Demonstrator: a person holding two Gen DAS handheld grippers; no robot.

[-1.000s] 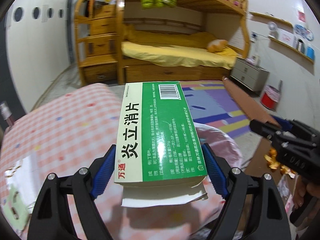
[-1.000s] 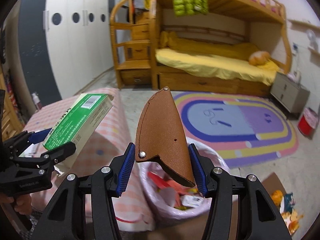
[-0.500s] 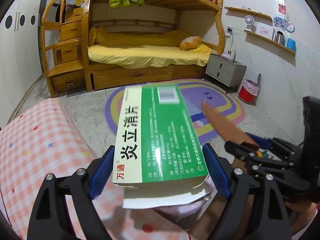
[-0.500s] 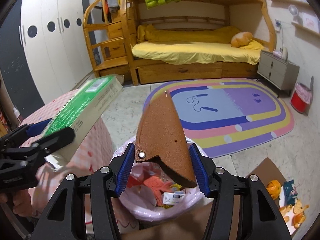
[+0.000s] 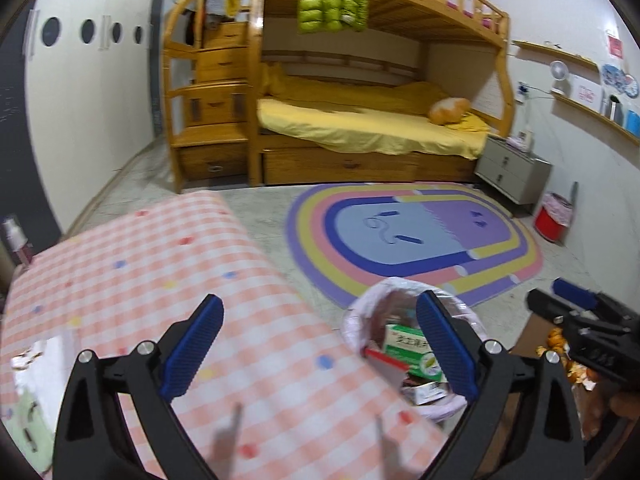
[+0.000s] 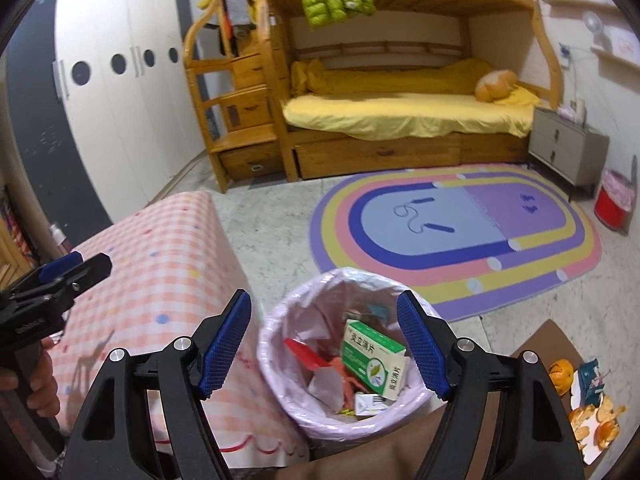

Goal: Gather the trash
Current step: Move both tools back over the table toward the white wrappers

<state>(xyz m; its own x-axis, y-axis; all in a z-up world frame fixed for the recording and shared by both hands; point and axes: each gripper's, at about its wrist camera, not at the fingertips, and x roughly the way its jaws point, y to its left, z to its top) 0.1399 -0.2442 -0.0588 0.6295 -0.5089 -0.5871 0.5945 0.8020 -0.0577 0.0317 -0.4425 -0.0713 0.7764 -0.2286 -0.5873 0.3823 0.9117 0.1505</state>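
Both hand-held grippers are seen with jaws apart and empty, having just been opening. The green medicine box [image 6: 374, 360] lies tilted inside the pink-lined trash bin [image 6: 280, 344], directly below the right hand-held gripper [image 6: 324, 340]. Orange peels [image 6: 592, 420] on the floor lie nearer the right hand-held gripper than the left hand-held gripper [image 5: 320, 344].

The table [image 6: 168, 264] wears a pink-and-white checked cloth with scattered coloured dots, and some pale papers [image 5: 36, 364] lie at its near left edge. Just beside its right edge, on the grey speckled floor [image 6: 272, 232], stands a bin [image 6: 276, 344] lined with a pink bag. A striped oval rug [image 6: 460, 232] lies farther out on the floor. Orange peels [image 6: 592, 420] and scraps sit on a brown board [image 6: 548, 344] right of the bin
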